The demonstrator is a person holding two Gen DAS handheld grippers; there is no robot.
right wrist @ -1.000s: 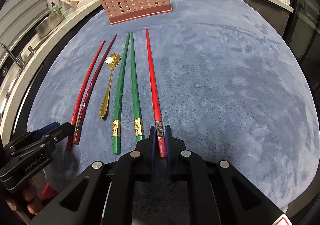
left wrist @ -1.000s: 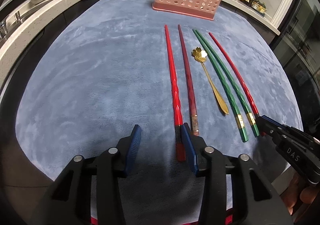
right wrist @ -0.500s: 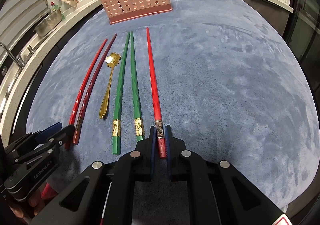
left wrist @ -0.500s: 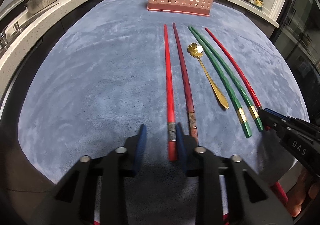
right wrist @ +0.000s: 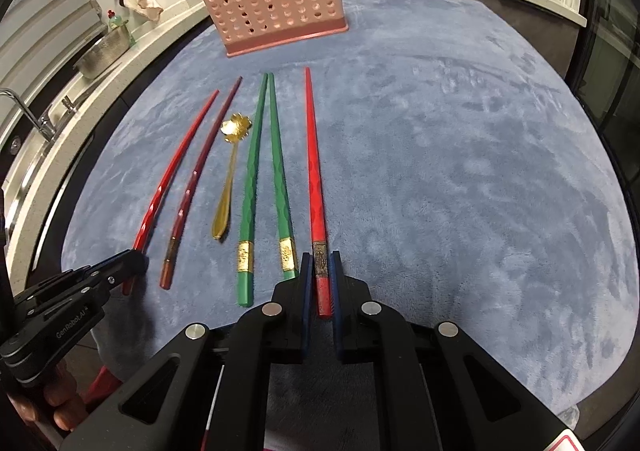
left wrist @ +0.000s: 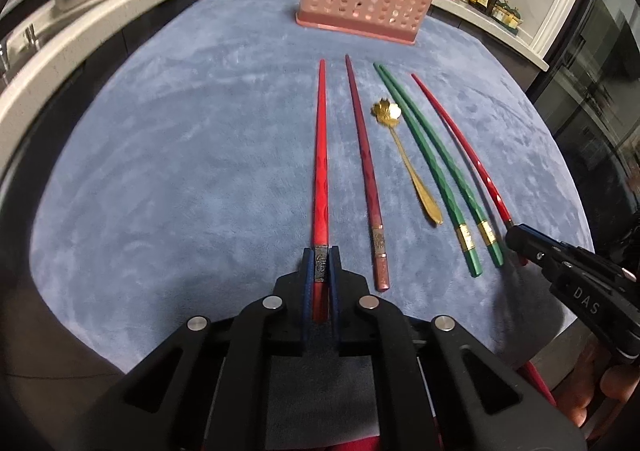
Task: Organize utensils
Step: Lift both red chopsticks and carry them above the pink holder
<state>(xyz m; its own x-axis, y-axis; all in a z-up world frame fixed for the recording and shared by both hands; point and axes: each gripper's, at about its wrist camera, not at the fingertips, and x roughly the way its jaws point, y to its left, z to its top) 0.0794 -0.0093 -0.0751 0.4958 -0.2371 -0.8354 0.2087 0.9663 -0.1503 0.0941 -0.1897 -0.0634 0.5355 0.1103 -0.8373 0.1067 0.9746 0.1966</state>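
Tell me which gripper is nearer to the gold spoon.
Left, narrowly. The left gripper is shut on the leftmost red chopstick, with only the maroon chopstick between it and the gold spoon. The right gripper clamps the far-right red chopstick, beyond both green chopsticks.

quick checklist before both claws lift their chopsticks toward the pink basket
1. Left claw shut on the leftmost bright red chopstick: ok.
2. Right claw shut on the rightmost bright red chopstick: ok.
3. Grip at the decorated band end, tips pointing to the pink perforated plastic basket: ok.
4. Neighbours clear of the claws: not ok on the right; the green chopstick pair lies close beside the right claw.
5. Free room inside the basket: cannot tell.
6. Gold flower-bowl spoon untouched on the blue cloth: ok.
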